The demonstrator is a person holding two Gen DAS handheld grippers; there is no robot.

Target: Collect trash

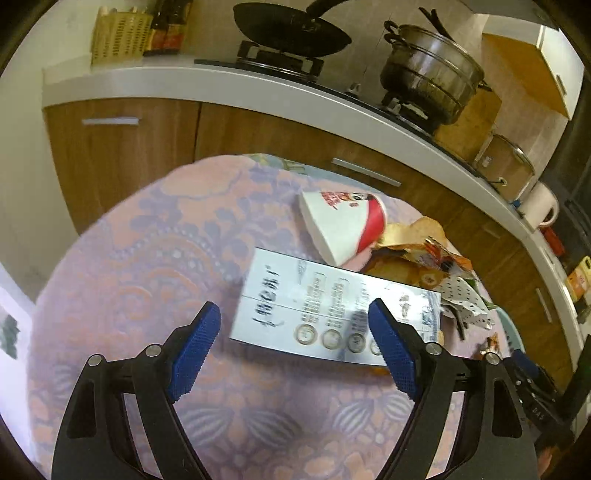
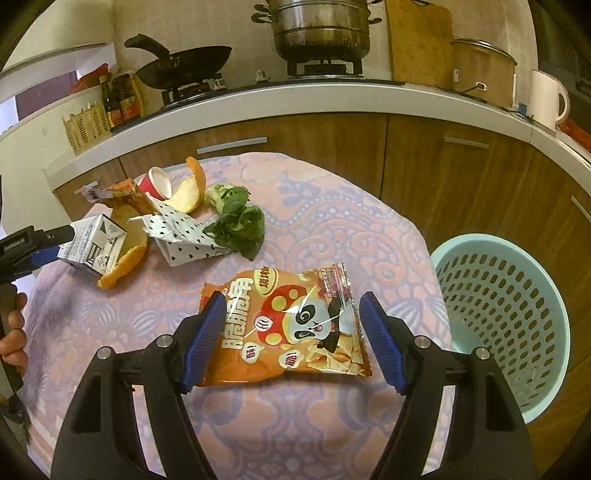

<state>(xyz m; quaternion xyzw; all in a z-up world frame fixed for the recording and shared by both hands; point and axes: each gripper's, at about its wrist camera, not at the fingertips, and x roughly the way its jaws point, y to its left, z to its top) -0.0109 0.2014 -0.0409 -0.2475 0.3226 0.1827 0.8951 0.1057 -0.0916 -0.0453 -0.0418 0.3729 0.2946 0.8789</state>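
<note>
The trash lies on a round table covered by a pink and lilac patterned cloth (image 2: 325, 229). Nearest the right gripper (image 2: 291, 339) is an orange snack bag (image 2: 284, 325), flat on the cloth; the gripper's blue-padded jaws stand wide apart on either side of it, the left pad overlapping the bag's edge in the view, with no squeeze visible. The left gripper (image 1: 295, 347) is also spread wide, hovering over a white carton (image 1: 332, 306) lying on its side; whether its pads touch the carton cannot be told. Beyond the carton a red and white paper cup (image 1: 343, 225) lies tipped over, next to a torn orange wrapper (image 1: 417, 251) and a crumpled black-dotted white paper (image 2: 184, 236). The right wrist view also shows orange peel (image 2: 188, 195) and leafy greens (image 2: 240, 221) in the same heap. A pale green perforated basket (image 2: 506, 321) stands just beside the table at the right. Behind runs a white counter over wooden cabinets, carrying a black wok (image 2: 184, 66) and a steel pot (image 2: 321, 33) on a gas stove.
</note>
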